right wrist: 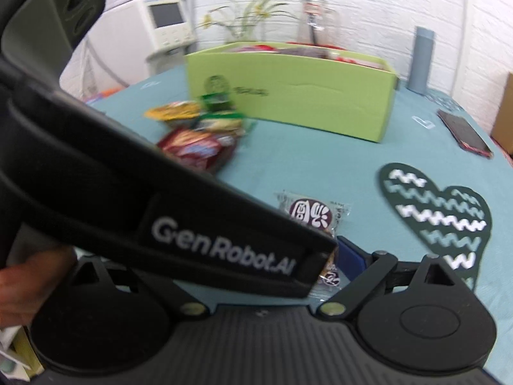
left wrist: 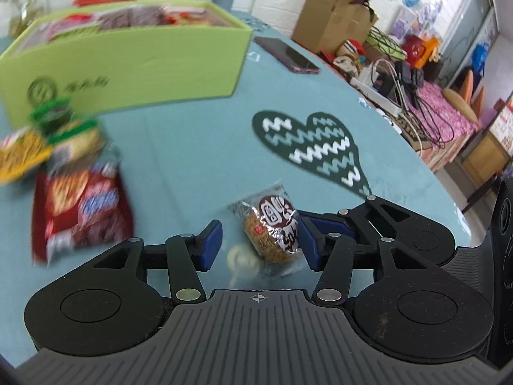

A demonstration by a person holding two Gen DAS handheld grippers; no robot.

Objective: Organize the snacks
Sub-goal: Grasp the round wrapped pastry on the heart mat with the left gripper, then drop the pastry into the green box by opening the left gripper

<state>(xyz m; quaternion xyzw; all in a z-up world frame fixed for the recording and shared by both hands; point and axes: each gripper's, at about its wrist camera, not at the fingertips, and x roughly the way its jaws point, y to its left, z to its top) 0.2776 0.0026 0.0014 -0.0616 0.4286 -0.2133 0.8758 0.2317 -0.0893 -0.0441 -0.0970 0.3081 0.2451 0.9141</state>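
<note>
A round brown cake in clear wrap lies on the teal tablecloth between the blue pads of my left gripper. The right pad touches the wrap; the left pad stands apart from it, so the jaws are open. In the right wrist view the left gripper's black housing crosses the frame and covers part of the cake. My right gripper is open wide around that spot; only its right pad shows. The green snack box stands behind, several packets inside.
A pile of snack bags, red, yellow and green-trimmed, lies left of the cake by the box. A phone lies at the back right, a grey cylinder behind the box. A hand shows at lower left.
</note>
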